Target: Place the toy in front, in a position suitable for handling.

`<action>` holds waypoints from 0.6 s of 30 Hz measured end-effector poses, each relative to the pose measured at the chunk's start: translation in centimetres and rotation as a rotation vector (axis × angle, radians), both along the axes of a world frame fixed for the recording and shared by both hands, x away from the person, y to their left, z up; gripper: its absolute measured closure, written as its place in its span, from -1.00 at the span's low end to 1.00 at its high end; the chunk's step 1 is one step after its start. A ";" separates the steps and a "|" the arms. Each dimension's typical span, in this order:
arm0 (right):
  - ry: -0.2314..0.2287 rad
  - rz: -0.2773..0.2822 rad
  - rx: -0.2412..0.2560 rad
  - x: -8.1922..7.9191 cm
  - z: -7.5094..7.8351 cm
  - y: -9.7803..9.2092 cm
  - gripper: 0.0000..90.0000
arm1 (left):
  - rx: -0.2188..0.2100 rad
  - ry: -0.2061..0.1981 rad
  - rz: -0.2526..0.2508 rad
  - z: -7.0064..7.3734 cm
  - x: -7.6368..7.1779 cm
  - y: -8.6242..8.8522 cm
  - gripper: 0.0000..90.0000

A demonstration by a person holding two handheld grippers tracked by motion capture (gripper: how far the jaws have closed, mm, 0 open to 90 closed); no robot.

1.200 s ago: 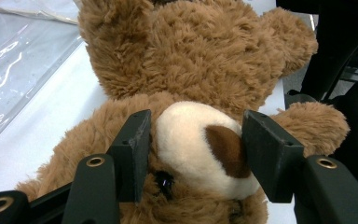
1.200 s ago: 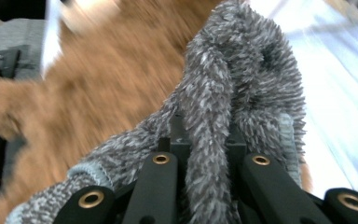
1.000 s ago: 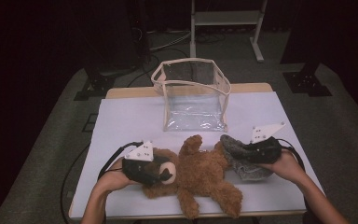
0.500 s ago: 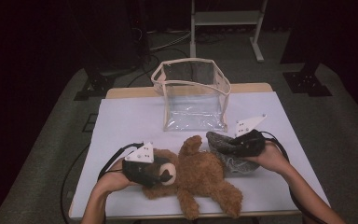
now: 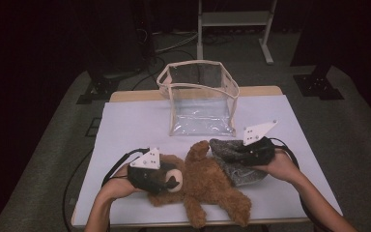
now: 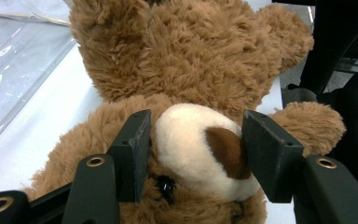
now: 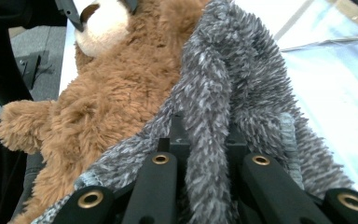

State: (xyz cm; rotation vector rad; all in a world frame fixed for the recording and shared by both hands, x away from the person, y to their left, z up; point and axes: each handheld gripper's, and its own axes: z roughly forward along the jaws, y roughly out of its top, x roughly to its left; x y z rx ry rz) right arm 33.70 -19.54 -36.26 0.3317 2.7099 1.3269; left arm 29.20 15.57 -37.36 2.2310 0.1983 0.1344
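A brown teddy bear (image 5: 207,183) lies on its back at the front of the white table (image 5: 135,125). My left gripper (image 5: 174,181) is at its head. In the left gripper view its jaws (image 6: 198,140) close on either side of the cream muzzle of the bear (image 6: 191,60). My right gripper (image 5: 232,153) is shut on a fold of fuzzy grey cloth (image 5: 236,171), held just right of the bear's raised arm. In the right gripper view the cloth (image 7: 233,70) drapes over the gripper (image 7: 205,140) and lies against the bear (image 7: 116,93).
A clear plastic bag with a beige rim (image 5: 200,104) stands open at the back middle of the table, and its clear side (image 6: 14,60) lies close behind the bear. Dark floor, cables and stand legs (image 5: 265,43) surround the table.
My right gripper has carried the grey cloth left and a little back, up against the bear. The left gripper has stayed on the bear's head.
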 end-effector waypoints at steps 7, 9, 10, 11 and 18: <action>0.043 -0.061 -0.012 0.6 -1.8 -1.7 0.77 | -0.017 0.005 0.011 -0.1 0.1 0.1 -0.03; 0.053 -0.082 -0.013 0.6 -2.3 -2.5 0.77 | -0.018 0.005 0.010 -0.1 0.2 0.0 -0.03; 0.054 -0.088 -0.009 0.4 -2.4 -2.9 0.77 | -0.017 0.005 0.009 -0.1 0.2 0.0 -0.03; 0.059 -0.088 0.001 0.3 -2.3 -3.0 0.77 | -0.017 0.006 0.009 -0.1 0.2 0.0 -0.03; 0.017 0.016 0.048 -1.8 -0.5 -0.7 0.77 | -0.017 0.006 0.010 -0.1 0.1 0.0 -0.04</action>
